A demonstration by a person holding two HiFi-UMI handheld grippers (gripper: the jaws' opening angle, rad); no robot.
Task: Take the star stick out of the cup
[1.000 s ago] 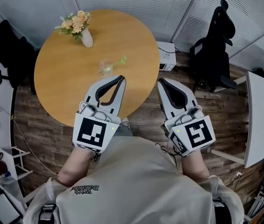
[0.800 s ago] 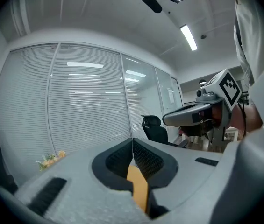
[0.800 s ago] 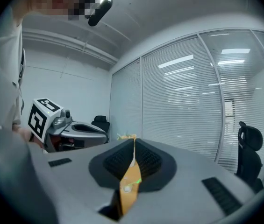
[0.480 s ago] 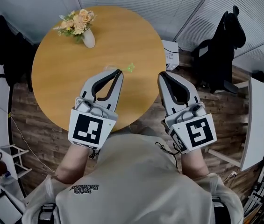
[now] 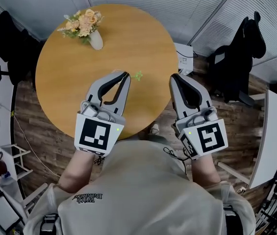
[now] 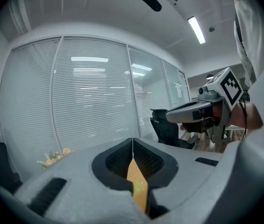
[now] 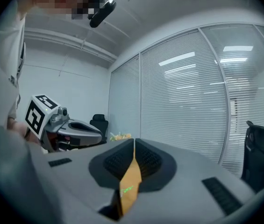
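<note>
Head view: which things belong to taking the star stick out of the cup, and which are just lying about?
Job in hand: star stick; cup, mostly hidden behind left gripper; right gripper; both grippers shut, empty.
Lying about: flower vase; black office chair; white box on floor.

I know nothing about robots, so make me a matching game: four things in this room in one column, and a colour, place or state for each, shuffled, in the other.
1. vase of flowers
2. star stick
3. office chair
4. left gripper

a. green
b. shut, holding nothing
c. black
d. on the far left part of the table

Pairs: 1-d, 2-a, 3-c, 4-b
</note>
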